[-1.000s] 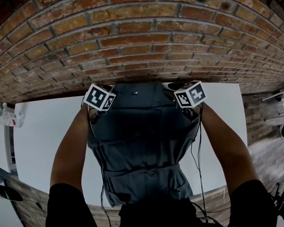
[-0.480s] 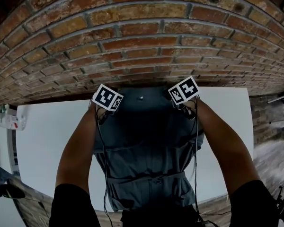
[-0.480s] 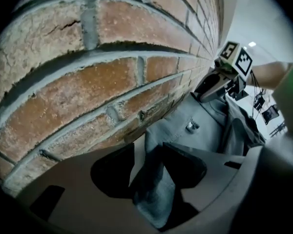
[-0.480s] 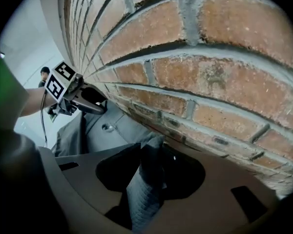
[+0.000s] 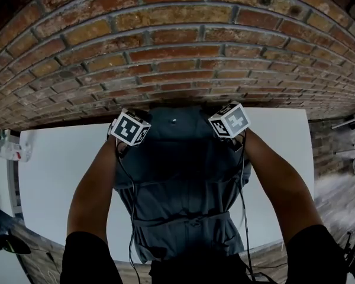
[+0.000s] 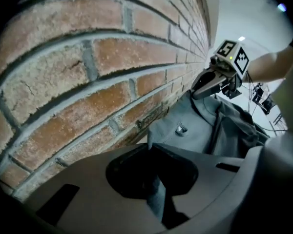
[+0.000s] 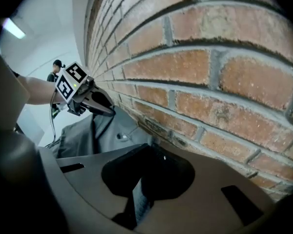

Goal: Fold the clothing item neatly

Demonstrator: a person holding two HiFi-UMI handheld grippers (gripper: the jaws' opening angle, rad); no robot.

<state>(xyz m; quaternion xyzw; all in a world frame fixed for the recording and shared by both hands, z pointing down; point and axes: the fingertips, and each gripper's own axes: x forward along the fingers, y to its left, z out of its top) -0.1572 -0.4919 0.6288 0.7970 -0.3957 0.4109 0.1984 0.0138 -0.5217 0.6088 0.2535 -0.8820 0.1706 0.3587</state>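
At the far edge of the white tabletop [image 5: 59, 164], against the brick wall [image 5: 177, 52], the dark grey garment [image 5: 177, 176] lay spread out. The fingers of the left gripper [image 6: 149, 147] and right gripper [image 7: 150, 147] had just been closing, each pinching a top corner of cloth. The first fold seemed to be starting; next, both corners would need lifting together and drawing evenly toward the hem.

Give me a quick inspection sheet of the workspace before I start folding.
Surface: white table, set against the wall.
Job's things: grey garment spread out, far edge at the wall.
Clutter: small clear object beyond the table's left end, unidentifiable.
Grippers: left gripper and right gripper jaws have just been closing, each pinching a far garment corner.
Cables: black cables trail along both arms.
Surroundings: brick wall behind; wooden floor at right.
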